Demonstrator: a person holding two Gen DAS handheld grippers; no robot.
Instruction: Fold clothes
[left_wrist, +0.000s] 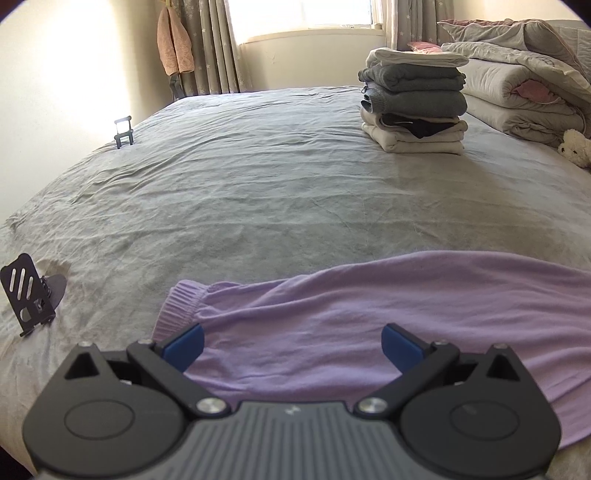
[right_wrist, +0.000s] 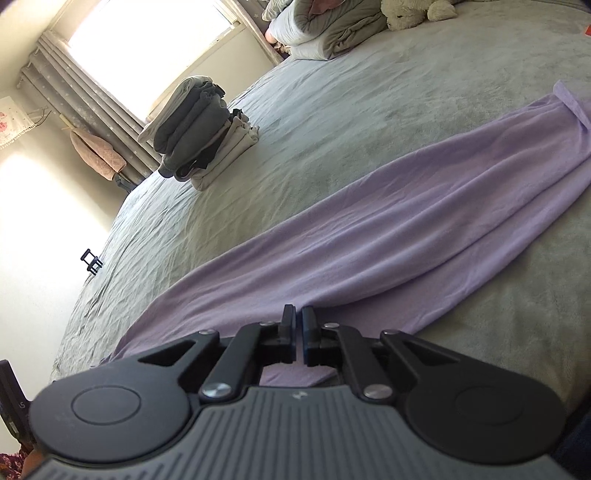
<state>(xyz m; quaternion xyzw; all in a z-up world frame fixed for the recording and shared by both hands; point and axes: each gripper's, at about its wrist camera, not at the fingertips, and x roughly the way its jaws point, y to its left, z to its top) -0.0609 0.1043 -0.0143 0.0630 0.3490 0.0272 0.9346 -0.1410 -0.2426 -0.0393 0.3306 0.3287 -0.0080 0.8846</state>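
A stack (left_wrist: 413, 99) of folded clothes already sits at the far right of the bed (left_wrist: 258, 177), grey and cream pieces piled squarely, so I'd say a good part of the folding is done. What's in hand now is a lilac garment (right_wrist: 369, 236), laid out long and narrow along the near edge of the bed, apparently folded once lengthwise, with a ribbed cuff (left_wrist: 177, 306) at its left end. It looks like trousers, though I can't be sure. To my eye it needs crosswise folds and then a place on the stack.

The left gripper (left_wrist: 291, 347) is spread wide just over the cloth near the cuff, gripping nothing. The right gripper (right_wrist: 297, 328) is clenched at the garment's near edge; whether a pinch of lilac fabric is caught between its pads I can't tell from here.

There are no baskets or boxes in sight. A rolled quilt (left_wrist: 524, 92) and a plush toy (left_wrist: 574, 147) lie beyond the stack, and two small black stands (left_wrist: 29, 295) rest at the left.
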